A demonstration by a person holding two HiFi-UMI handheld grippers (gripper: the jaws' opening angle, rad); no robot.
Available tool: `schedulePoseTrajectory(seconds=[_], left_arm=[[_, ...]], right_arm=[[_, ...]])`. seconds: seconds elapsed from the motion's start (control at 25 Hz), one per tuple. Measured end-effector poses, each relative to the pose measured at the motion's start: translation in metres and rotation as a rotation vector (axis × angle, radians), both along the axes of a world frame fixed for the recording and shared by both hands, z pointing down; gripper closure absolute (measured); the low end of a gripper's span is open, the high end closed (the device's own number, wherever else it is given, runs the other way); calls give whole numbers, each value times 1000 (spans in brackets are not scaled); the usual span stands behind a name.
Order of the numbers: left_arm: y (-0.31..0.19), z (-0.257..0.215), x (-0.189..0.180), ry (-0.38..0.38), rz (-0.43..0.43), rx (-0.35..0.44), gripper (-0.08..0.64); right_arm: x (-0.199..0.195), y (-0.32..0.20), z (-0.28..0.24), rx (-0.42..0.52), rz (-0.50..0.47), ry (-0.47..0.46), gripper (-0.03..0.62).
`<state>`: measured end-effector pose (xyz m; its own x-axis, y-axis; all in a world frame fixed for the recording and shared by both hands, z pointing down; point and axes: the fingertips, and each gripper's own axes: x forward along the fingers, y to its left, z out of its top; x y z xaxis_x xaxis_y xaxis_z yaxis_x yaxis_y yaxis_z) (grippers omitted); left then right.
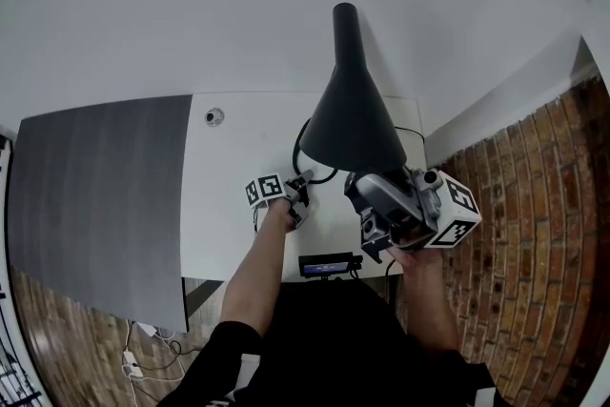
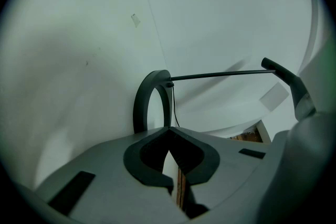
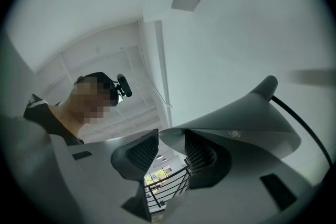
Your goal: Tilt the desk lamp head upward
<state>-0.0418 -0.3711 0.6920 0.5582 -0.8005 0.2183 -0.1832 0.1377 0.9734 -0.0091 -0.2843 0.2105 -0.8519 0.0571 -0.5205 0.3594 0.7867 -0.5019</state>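
Note:
The black cone-shaped lamp head (image 1: 353, 114) stands over the white desk (image 1: 238, 205), its narrow neck pointing away from me. My right gripper (image 1: 365, 189) is under the shade's near rim, pointing up. In the right gripper view the shade (image 3: 241, 118) lies over the right finger, and its rim ends at the tips of the right gripper (image 3: 170, 139), whose jaws stand apart with open space between the pads. My left gripper (image 1: 303, 186) is low on the desk by the lamp's ring base (image 1: 301, 152). The left gripper (image 2: 169, 136) is shut, with the ring base (image 2: 140, 102) and a thin arm rod (image 2: 220, 75) just ahead.
A dark grey mat (image 1: 95, 195) covers the desk's left side. A small round fitting (image 1: 214, 117) sits near the back edge and a black device (image 1: 329, 264) at the front edge. A brick floor (image 1: 534, 234) lies to the right. White walls are close behind.

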Motion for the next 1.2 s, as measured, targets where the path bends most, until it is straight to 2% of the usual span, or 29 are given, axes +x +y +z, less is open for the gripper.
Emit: schedulePoseTrajectory(seconds=[1.2], left_arm=[[0,-1,1,-7,0,3,549]], right_arm=[[-6,-16,-48,-46,31,-46,434]])
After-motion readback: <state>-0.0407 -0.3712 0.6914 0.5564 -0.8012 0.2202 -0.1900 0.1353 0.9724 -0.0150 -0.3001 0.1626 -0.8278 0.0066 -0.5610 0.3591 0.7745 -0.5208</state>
